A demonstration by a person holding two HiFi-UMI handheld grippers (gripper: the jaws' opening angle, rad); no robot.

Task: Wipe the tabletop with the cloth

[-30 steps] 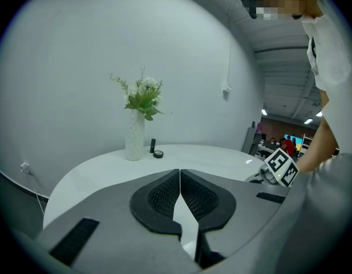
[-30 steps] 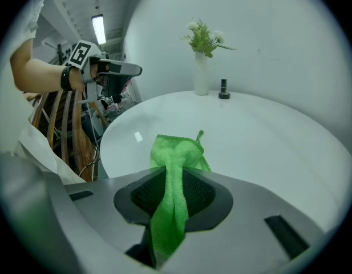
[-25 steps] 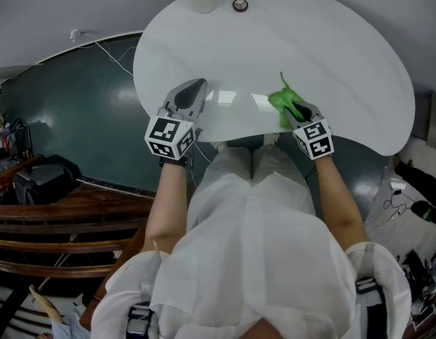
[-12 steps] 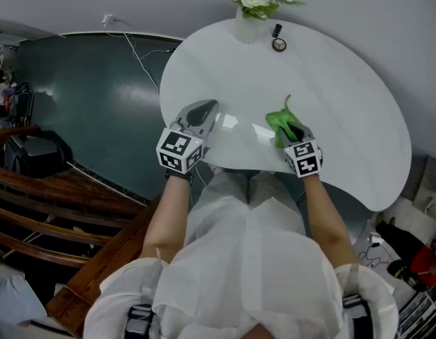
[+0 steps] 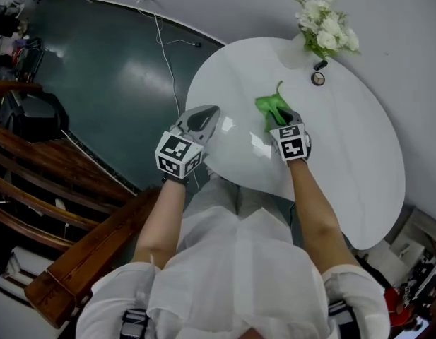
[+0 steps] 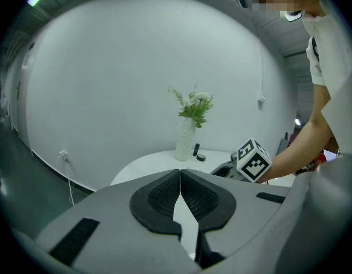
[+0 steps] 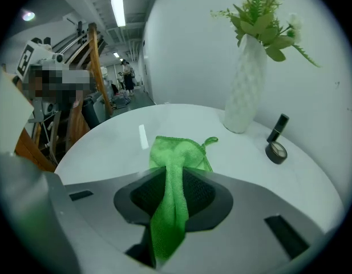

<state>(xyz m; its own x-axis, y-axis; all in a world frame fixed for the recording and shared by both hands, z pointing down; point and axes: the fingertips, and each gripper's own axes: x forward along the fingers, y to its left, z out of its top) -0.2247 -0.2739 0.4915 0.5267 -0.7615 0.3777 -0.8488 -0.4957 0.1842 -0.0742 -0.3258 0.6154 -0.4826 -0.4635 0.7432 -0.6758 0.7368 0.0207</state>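
A green cloth (image 5: 267,107) (image 7: 179,154) lies bunched on the white round tabletop (image 5: 345,140), its near end pinched in my right gripper (image 5: 277,116) (image 7: 174,176), which is shut on it. The cloth's free part spreads on the table just ahead of the jaws, with a small loop at its far corner. My left gripper (image 5: 205,113) (image 6: 179,174) hovers over the table's left rim, jaws shut with nothing between them. In the left gripper view the right gripper's marker cube (image 6: 253,160) shows at the right.
A white vase of flowers (image 5: 300,50) (image 7: 247,90) (image 6: 186,138) stands at the far edge, with a roll of black tape (image 5: 317,78) (image 7: 275,152) and a small dark bottle (image 7: 279,125) beside it. A cable (image 5: 163,41) runs along the dark floor at the left.
My right gripper has slid the cloth away from the table's near edge towards the vase. The left gripper has stayed by the left rim while the head view swung round.
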